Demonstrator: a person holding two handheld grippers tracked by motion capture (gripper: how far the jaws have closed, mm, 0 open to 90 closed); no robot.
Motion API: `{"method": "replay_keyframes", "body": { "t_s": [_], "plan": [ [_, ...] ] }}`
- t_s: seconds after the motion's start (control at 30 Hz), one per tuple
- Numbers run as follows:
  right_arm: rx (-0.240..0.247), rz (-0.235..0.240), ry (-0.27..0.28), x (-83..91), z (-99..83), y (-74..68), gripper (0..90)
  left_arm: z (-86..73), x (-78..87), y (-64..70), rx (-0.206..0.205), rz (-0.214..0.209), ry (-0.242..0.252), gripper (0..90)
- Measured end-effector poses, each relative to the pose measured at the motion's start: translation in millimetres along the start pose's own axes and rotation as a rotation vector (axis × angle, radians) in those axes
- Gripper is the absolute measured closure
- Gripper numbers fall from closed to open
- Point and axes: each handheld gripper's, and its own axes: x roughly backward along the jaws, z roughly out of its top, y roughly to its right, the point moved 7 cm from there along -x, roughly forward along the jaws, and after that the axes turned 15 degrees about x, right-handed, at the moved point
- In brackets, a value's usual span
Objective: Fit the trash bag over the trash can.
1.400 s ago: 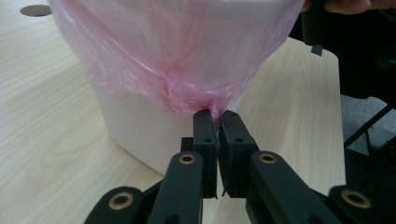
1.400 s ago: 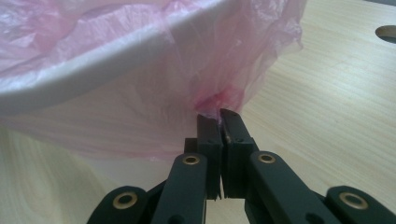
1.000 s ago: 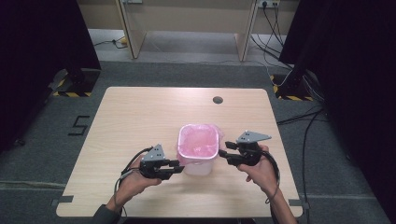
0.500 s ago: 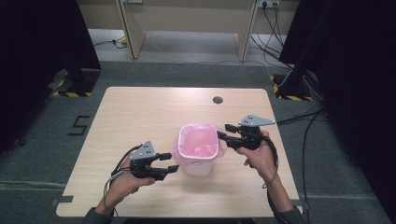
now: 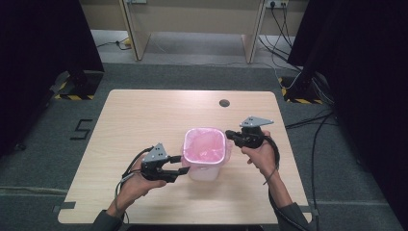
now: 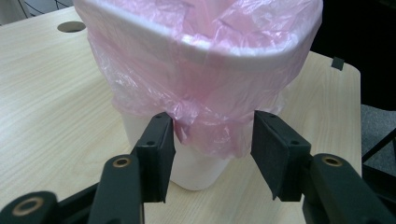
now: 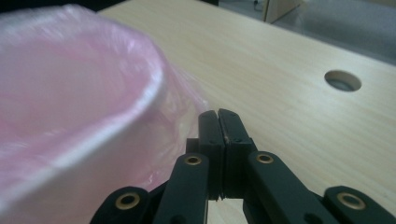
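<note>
Near the middle of the desk (image 5: 144, 120) stands a small white bin (image 5: 204, 169), upright, lined with a pink bag (image 5: 204, 144) whose edge is folded over the rim and hangs down the outer wall. Left tongs (image 5: 179, 164): released, jaws spread apart at the bin's near-left side, level with the hanging skirt of the bag; in the left gripper view a bunched fold of the bag (image 6: 205, 126) lies between the two jaws, close to them, though contact cannot be made out. Right tongs (image 5: 230, 135): clenched, jaws pressed flat together at the bin's right rim; in the right gripper view the closed jaws sit just beside the bag-covered rim (image 7: 116, 116), and whether any film is pinched between them cannot be told. A round cable hole (image 5: 224, 103) lies in the desk beyond the bin, well apart from it.
</note>
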Motion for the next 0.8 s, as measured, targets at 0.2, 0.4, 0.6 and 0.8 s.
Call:
{"method": "replay_keyframes", "body": {
  "t_s": [0.2, 0.4, 0.6, 0.8],
  "plan": [
    [0.0, 0.058, -0.058, -31.2, -23.1, -5.0, 90.0, -6.1, -5.1, -0.6, 0.0, -0.005, -0.017, 51.8],
    [0.024, 0.125, -0.09, -47.0, -35.7, -18.9, 88.2, -7.9, -5.7, -0.9, -0.006, -0.007, -0.023, 51.5],
    [0.001, 0.06, -0.096, -25.0, -31.3, -3.0, 66.9, -7.5, 2.7, -4.2, 0.001, 0.005, -0.008, 48.6],
    [-0.048, 0.024, -0.012, 22.0, -19.5, 6.8, 52.8, -10.4, 16.9, -8.3, 0.003, 0.028, 0.005, 45.5]
  ]
}}
